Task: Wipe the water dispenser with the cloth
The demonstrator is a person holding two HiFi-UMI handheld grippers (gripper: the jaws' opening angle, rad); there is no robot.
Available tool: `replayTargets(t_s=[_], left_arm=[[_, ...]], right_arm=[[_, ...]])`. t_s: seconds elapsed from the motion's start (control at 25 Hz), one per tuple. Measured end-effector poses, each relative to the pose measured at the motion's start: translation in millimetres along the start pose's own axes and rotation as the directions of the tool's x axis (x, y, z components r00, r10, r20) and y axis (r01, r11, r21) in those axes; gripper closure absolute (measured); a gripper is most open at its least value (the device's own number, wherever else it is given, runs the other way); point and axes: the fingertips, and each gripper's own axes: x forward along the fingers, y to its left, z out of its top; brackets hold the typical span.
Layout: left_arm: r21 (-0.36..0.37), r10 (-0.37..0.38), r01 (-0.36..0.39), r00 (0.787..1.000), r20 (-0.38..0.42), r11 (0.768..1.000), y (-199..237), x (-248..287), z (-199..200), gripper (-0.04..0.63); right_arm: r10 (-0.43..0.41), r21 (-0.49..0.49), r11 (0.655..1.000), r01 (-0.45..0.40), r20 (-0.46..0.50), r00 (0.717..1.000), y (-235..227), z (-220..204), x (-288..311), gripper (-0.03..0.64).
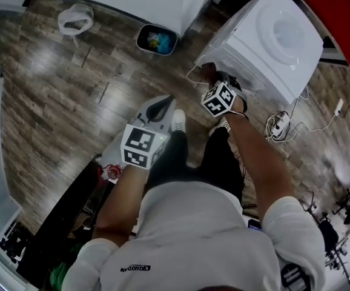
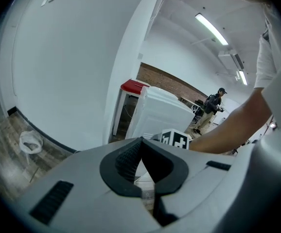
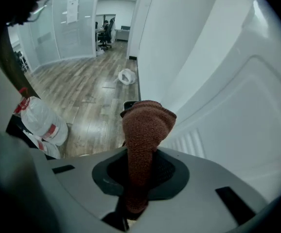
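Observation:
The white water dispenser point(image 1: 272, 41) stands at the upper right of the head view. My right gripper point(image 1: 214, 80) is at its near left side, shut on a brown knitted cloth point(image 3: 146, 125) that sticks up between the jaws. In the right gripper view the dispenser's white side panel point(image 3: 228, 106) fills the right half, close to the cloth; I cannot tell if they touch. My left gripper point(image 1: 158, 111) hangs lower left over the floor, apart from the dispenser. Its jaws point(image 2: 140, 147) are shut with nothing between them, and the dispenser point(image 2: 160, 113) shows beyond them.
A dark waste bin point(image 1: 157, 40) and a white plastic bag point(image 1: 75, 18) sit on the wood floor by the white wall. A power strip with cables point(image 1: 278, 126) lies beside the dispenser. A red cabinet point(image 1: 338, 11) stands behind it. A person point(image 2: 213, 103) stands far off.

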Motion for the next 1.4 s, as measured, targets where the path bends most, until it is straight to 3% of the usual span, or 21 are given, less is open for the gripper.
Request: replayTargets(t_s=[0.24,0.44,0.76,0.92,1.16,1.4], left_arm=[[0.058,-0.022,0.02,0.999,0.033,0.998,-1.3,-11.3,33.1,0.604],[0.137,-0.099,0.094,0.994,0.035,0.986,-22.7,-18.3,51.1,0.603],[0.227,-0.24,0.222,0.969,0.055,0.948,-89.6,-16.9,81.6,0.603],[0.247,-0.257,0.228,0.962,0.094,0.942,-109.7,-28.0,101.7,0.603],[0.229,-0.192,0.157,0.971,0.142,0.961,-127.2,-39.3,105.0,0.603],[0.156,-0.099,0.068,0.975,0.198,0.985,-157.3,-40.3,102.7,0.604]], right_arm=[[0.001,0.139,0.99,-0.021,0.139,0.99,-4.0,20.5,-90.5,0.554],[0.018,0.37,0.918,-0.145,0.328,0.945,-7.1,50.4,-180.8,0.552],[-0.173,0.566,0.812,-0.139,0.462,0.87,-35.5,32.1,-309.1,0.552],[-0.227,0.613,0.774,-0.16,0.503,0.834,-41.9,13.8,-344.6,0.554],[-0.236,0.613,0.765,-0.199,0.554,0.798,-53.5,-14.5,-370.0,0.552],[-0.207,0.548,0.801,-0.241,0.632,0.747,-64.5,-37.6,-397.6,0.552]])
